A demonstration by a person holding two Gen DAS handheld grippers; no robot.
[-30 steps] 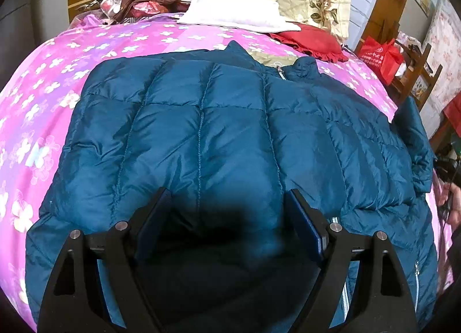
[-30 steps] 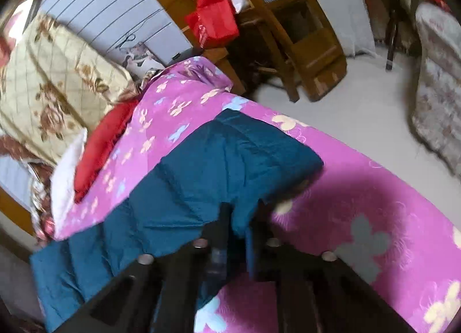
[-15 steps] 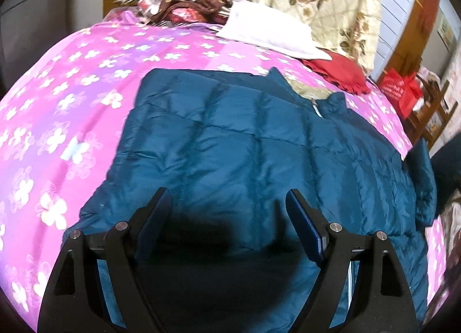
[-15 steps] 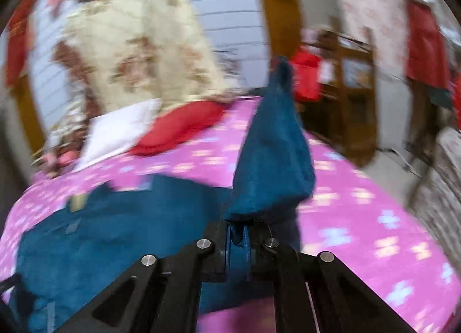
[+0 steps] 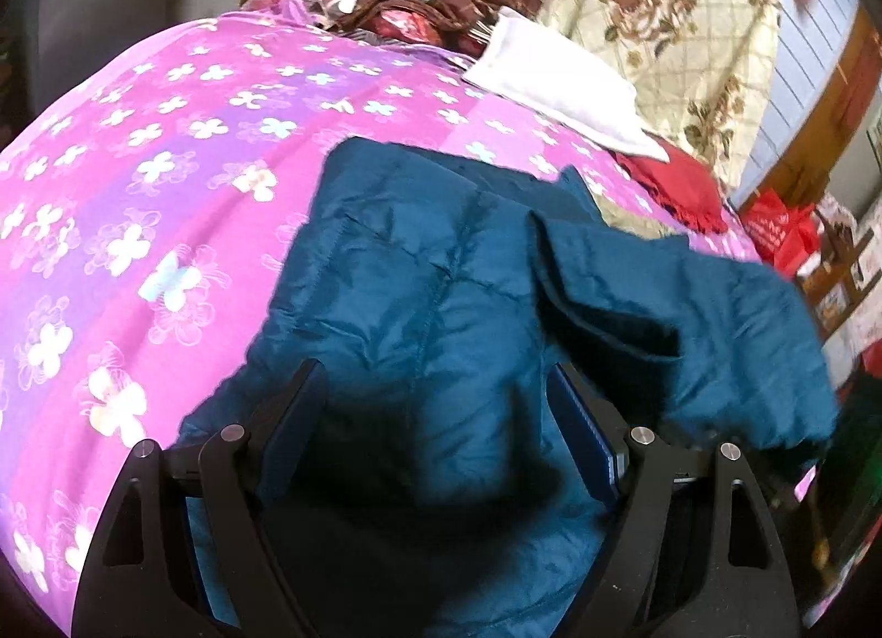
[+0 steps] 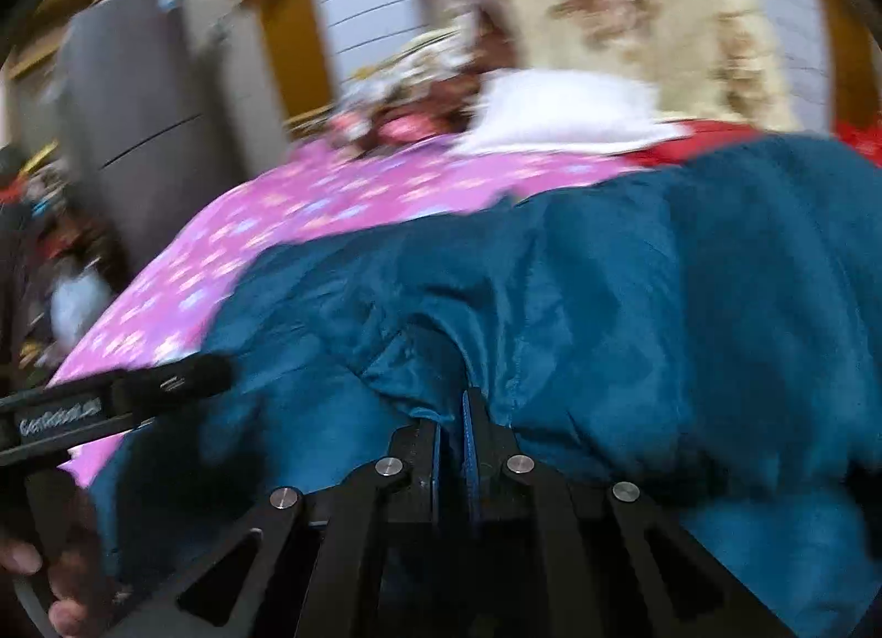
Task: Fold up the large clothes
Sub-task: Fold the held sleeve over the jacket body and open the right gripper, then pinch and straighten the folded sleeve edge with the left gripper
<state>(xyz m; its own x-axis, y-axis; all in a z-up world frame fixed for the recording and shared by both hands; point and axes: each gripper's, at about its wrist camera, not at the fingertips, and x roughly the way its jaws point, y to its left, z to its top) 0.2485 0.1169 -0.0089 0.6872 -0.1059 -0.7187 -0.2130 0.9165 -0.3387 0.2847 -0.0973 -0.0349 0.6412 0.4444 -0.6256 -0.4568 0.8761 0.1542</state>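
Across the pink flowered bedspread (image 5: 165, 186) lies a teal quilted jacket (image 5: 419, 285), its collar toward the pillows at the head of the bed. On the right side of the left wrist view, one sleeve (image 5: 716, 318) is lifted and carried over the jacket's body, blurred at its far end. Directly above the jacket's lower part hangs the left gripper (image 5: 441, 417), its jaws spread wide with nothing pinched between them; the padded cloth lies under and between the fingers. Closed tight on a fold of the teal sleeve fabric is the right gripper (image 6: 455, 417), with the jacket bulging just beyond its fingertips. A white pillow (image 5: 557, 92) and a red cloth (image 5: 678, 186) sit behind the collar.
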